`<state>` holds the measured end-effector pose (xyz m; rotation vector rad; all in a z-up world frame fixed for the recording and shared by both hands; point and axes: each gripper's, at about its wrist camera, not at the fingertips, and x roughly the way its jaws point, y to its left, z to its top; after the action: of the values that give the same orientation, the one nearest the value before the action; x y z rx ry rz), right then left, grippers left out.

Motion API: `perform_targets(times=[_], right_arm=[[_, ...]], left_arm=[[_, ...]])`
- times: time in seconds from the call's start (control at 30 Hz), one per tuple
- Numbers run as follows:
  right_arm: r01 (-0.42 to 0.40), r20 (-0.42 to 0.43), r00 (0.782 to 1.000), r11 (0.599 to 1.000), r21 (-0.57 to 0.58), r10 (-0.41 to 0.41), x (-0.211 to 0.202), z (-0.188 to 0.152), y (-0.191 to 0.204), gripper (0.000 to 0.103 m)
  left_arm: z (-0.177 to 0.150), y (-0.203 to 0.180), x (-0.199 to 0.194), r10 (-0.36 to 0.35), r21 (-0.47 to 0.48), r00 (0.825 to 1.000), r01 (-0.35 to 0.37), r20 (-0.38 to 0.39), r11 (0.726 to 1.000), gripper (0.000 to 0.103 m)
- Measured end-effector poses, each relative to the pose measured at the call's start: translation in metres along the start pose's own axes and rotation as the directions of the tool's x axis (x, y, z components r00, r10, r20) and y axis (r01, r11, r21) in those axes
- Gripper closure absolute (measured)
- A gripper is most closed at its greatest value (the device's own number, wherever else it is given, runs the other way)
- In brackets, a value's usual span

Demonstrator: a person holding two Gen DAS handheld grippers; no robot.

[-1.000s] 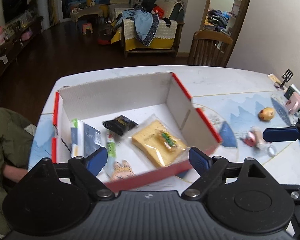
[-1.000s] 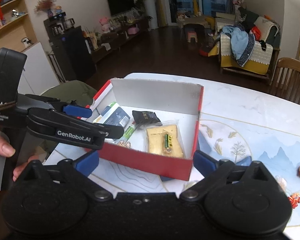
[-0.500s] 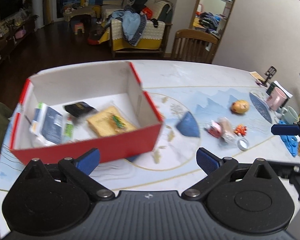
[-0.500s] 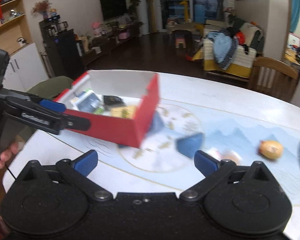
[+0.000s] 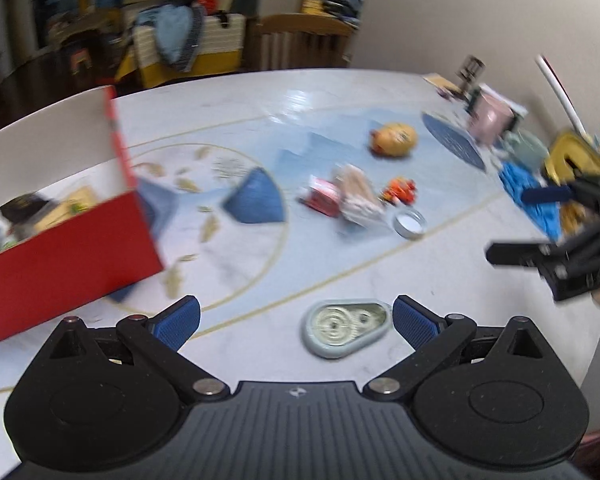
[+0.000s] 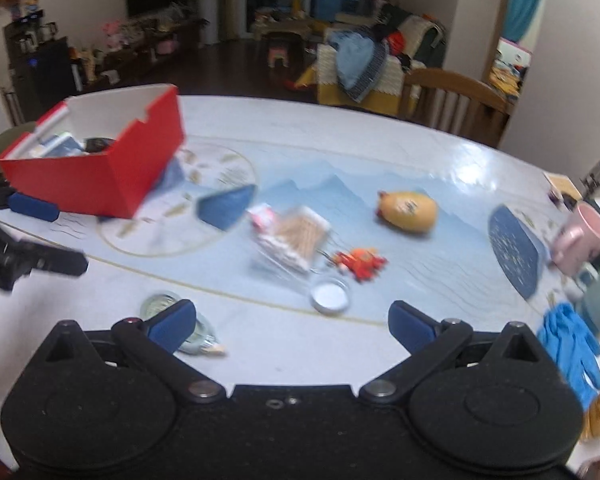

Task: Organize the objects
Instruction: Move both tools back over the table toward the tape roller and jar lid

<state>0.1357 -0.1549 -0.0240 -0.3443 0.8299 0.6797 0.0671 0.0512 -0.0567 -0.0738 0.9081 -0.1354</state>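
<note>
Left gripper (image 5: 294,320): jaws spread wide, nothing held; blue ribbed pads on black matte arms, apart from everything on the worktop.
Right gripper (image 6: 292,322): jaws equally wide, nothing between the pads; same black arms and blue pads.
Tape case (image 5: 346,328): flat, rounded-triangle shape in pale grey-blue plastic with a clear window showing round wheels; lies on the worktop just inside the left gripper's right pad; whether they touch I cannot tell. In the right wrist view it sits partly behind the right gripper's left pad.
Lid (image 6: 330,294): small round shallow disc, metal-looking rim, white inside; lies ahead of the right gripper, between its pads in the view.
Crab toy (image 6: 360,262): small, orange-red, knobbly; just beyond the lid.
Swab pack (image 6: 296,236): clear crinkly wrapper over pale sticks with a pink-white end; blurred, left of the crab toy.
Yellow toy (image 6: 408,210): smooth, egg-shaped, with printed marks; farther back, apart from the rest.
Box (image 6: 100,172): red cardboard outside, white inside, open top, square corners; stands at the worktop's left end with several small packets inside.
Worktop (image 6: 380,152): glossy, pale marble-like, oval, printed with blue mountain shapes and thin gold lines.
Mug (image 6: 582,236): pink, glossy, at the right edge.
Gloves (image 6: 570,344): bright blue, limp, thin rubbery material, near the right edge.
</note>
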Motion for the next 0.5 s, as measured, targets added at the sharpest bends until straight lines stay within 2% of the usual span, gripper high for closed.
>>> perform_targets(times=[0.13, 0.33, 0.5], right_arm=[[0.009, -0.024, 1.0, 1.0, 0.019, -0.009, 0.016, -0.005, -0.014, 0.0], [0.023, -0.053, 0.998, 0.999, 0.031, -0.021, 0.039, -0.008, -0.026, 0.0], [0.018, -0.084, 0.996, 0.999, 0.051, -0.014, 0.057, -0.01, -0.033, 0.001]], left_arm=[[-0.005, -0.017, 0.029, -0.019, 0.077, 0.999, 0.022, -0.04, 0.997, 0.0], [-0.01, -0.023, 0.06, -0.029, 0.107, 0.995, 0.039, -0.095, 0.994, 0.0], [-0.014, -0.028, 0.077, -0.038, 0.174, 0.991, 0.06, -0.127, 0.983, 0.0]])
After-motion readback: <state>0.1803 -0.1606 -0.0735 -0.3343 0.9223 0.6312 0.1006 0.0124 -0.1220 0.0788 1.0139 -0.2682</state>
